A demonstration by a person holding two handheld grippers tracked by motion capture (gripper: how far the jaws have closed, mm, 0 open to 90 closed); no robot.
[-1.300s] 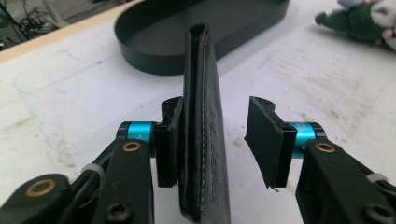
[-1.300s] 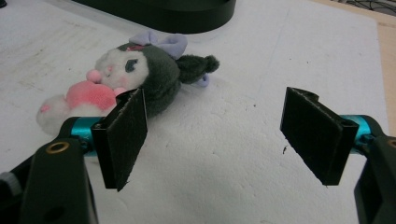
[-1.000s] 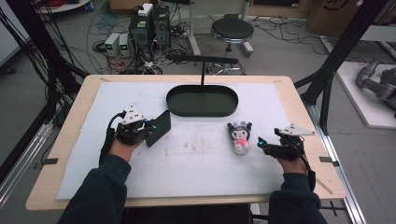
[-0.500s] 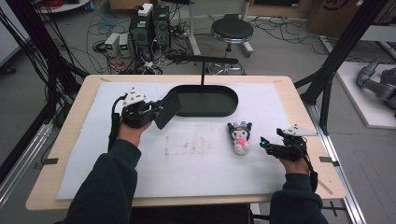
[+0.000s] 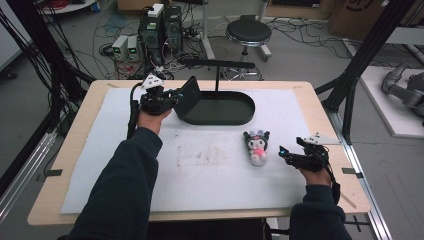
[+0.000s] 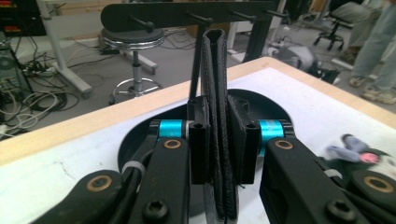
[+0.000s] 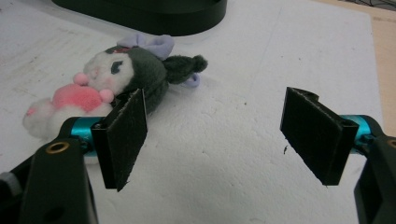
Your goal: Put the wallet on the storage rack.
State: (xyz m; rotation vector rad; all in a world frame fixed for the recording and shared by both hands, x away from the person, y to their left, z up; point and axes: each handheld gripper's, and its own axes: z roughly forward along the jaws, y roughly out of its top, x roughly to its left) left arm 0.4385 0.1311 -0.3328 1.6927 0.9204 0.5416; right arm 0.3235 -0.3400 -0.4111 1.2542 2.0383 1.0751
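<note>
Workshop floor with tangled cables, power boxes and a round stool (image 5: pixel 248 33) behind a wooden table (image 5: pixel 320 107) covered by a white mat (image 5: pixel 210 165). No readable brand, label or writing anywhere on the things in view.

On the far middle of the mat, a black oval base (image 5: pixel 220 108) with a thin post and a hook bar (image 5: pixel 218 63) on top.

Left gripper (image 5: pixel 170 97) raised at the left end of the base, forearm in a dark sleeve (image 5: pixel 127 185) stretched forward from the bottom edge. Jaws clamped tight on a thin black leather wallet (image 6: pixel 217 112), held on edge and upright, its top just below the hook bar in the left gripper view.

Right gripper (image 5: pixel 290 156) low at the right side of the mat, hand near the table's edge, pointing left. Jaws wide apart, holding nothing.

Small plush toy (image 7: pixel 116 79) with dark ears, white face and pink front lying on the mat, just beside the right gripper, not touching it.
</note>
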